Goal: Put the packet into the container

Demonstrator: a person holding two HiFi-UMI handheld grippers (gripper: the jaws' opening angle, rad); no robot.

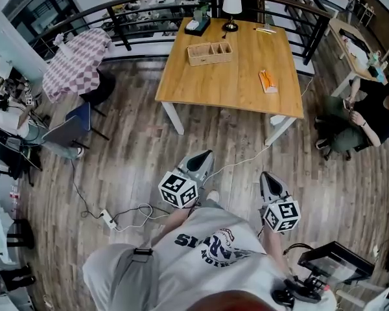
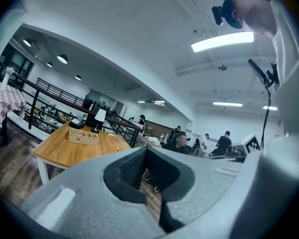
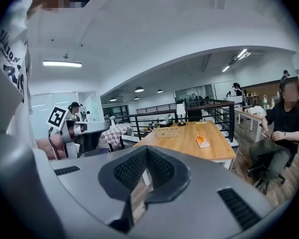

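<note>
The head camera is looking steeply down from above the person [image 1: 207, 254], with the rectangular light-wood table [image 1: 233, 76] well ahead. The cameras on the left hand-held gripper [image 1: 204, 157] and the right hand-held gripper [image 1: 267, 177] are facing forward along their jaws, low and well away from the table. All three views are sharing it.

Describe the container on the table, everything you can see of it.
The container is a low, rectangular open tray, light tan with a woven, wicker-like look. Inner walls split it into about three compartments in a row. Nothing shows inside them, though it is small in view. It sits flat on the wooden table, toward the far left in the head view, short of the lamp. Only the table touches it. The orange packet lies apart from it, nearer and to the right.
</note>
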